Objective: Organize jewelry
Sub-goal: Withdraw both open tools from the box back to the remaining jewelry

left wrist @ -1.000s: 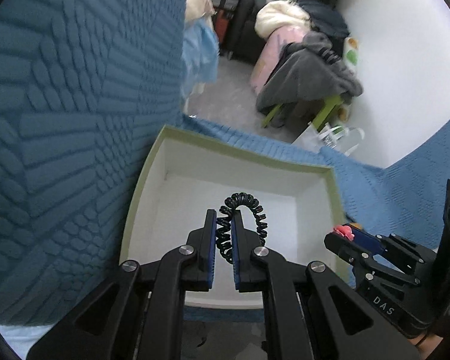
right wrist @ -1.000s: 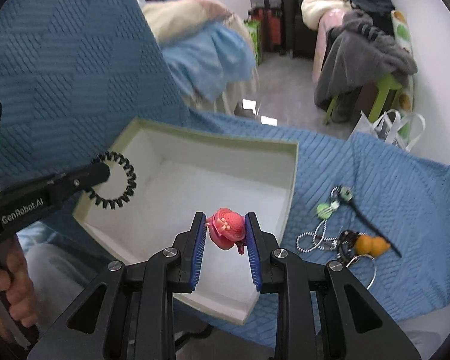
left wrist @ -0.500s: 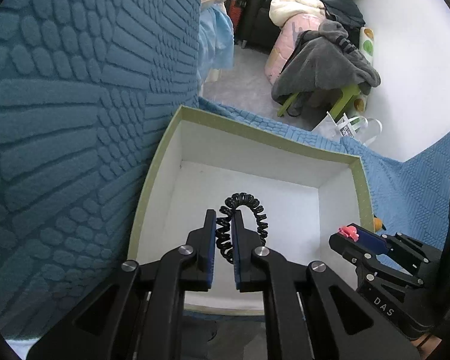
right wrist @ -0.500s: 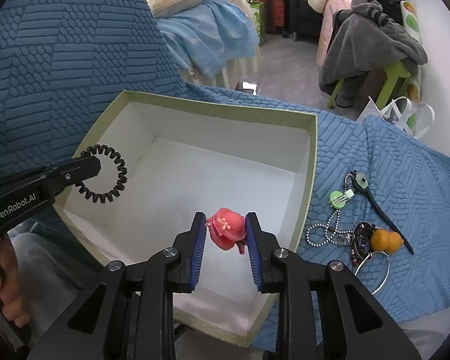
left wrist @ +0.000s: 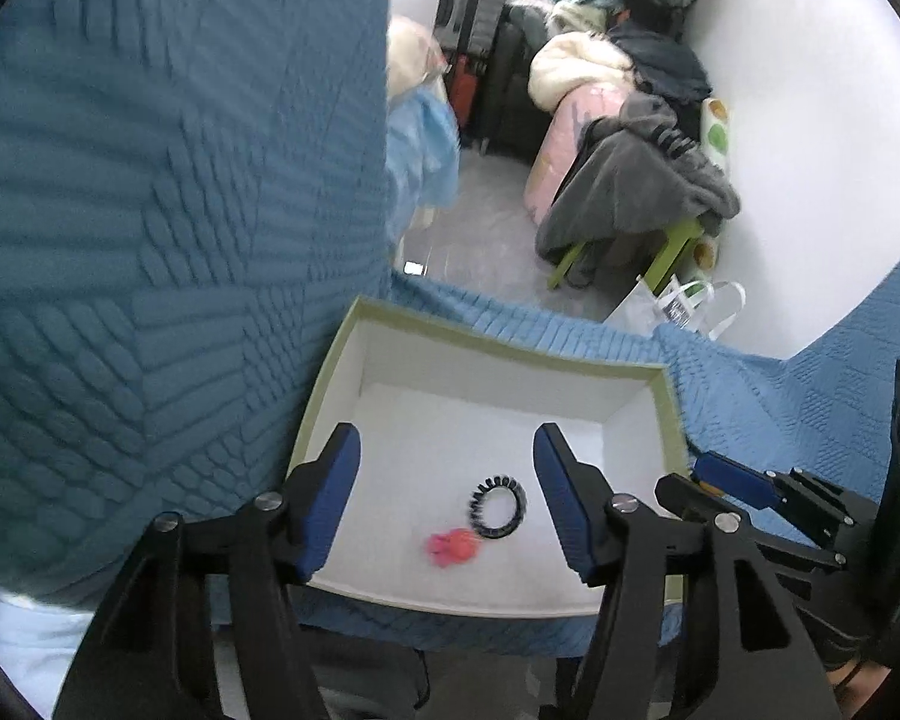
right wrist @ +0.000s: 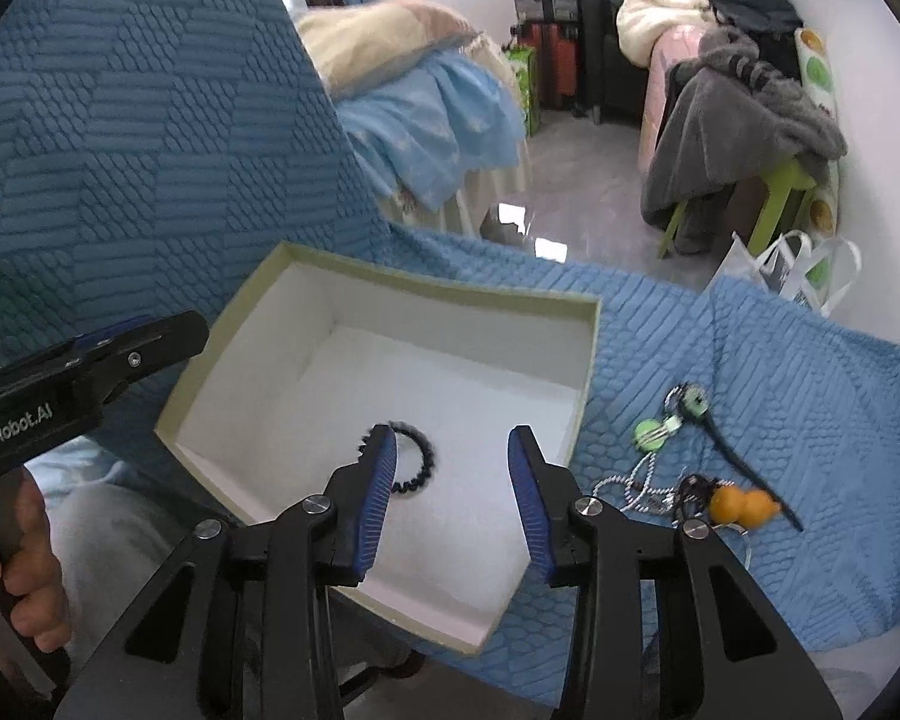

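Observation:
A white box with a green rim (left wrist: 492, 354) (right wrist: 450, 294) lies on the blue quilted cover. A black coil hair tie (left wrist: 498, 507) (right wrist: 417, 462) and a pink flower clip (left wrist: 453, 546) lie on the box floor side by side. The clip is hidden in the right wrist view. My left gripper (left wrist: 447, 507) is open and empty above the box. My right gripper (right wrist: 453, 507) is open and empty above the box's near right part. Each gripper also shows in the other view, the right one (left wrist: 750, 498) and the left one (right wrist: 120, 348).
Loose jewelry lies on the cover right of the box: a green clip (right wrist: 651, 429), a bead chain (right wrist: 630, 483), a black stick with a round head (right wrist: 726, 438), an orange charm (right wrist: 738, 504) on dark rings. The sofa back rises at left. Clothes, stool and bag stand beyond.
Both grippers have opened and risen. The hair tie dropped from the left gripper and the flower clip from the right; both now lie in the box.

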Demonstrator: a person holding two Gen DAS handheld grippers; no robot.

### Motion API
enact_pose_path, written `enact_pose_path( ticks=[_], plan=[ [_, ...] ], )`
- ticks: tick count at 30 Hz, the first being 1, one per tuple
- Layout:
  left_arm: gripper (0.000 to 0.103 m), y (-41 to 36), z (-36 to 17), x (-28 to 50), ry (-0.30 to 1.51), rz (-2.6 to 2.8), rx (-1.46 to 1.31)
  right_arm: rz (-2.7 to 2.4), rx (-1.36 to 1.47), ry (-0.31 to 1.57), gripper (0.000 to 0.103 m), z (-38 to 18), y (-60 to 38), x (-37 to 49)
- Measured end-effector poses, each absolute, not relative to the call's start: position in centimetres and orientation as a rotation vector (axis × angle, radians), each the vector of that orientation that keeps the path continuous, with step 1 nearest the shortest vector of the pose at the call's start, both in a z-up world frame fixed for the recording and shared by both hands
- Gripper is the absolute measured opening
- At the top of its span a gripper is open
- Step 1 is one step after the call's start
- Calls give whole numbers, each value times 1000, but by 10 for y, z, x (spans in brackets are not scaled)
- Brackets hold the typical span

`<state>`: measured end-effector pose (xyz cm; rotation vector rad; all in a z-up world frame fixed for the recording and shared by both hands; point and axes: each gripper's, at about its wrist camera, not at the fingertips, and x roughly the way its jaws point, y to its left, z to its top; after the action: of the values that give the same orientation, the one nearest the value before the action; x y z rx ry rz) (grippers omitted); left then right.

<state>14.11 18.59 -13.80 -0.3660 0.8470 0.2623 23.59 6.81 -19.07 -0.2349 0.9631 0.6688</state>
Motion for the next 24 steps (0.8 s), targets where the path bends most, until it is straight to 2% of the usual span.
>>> enact_pose_path(
  ticks=[12, 24],
  plan=[
    [62, 153, -84, 128, 705, 262, -279, 650, -193, 736, 37, -115, 28, 219],
    [62, 109, -62, 134, 628, 161, -286, 594, -141, 654, 37, -91, -31, 207]
  ],
)
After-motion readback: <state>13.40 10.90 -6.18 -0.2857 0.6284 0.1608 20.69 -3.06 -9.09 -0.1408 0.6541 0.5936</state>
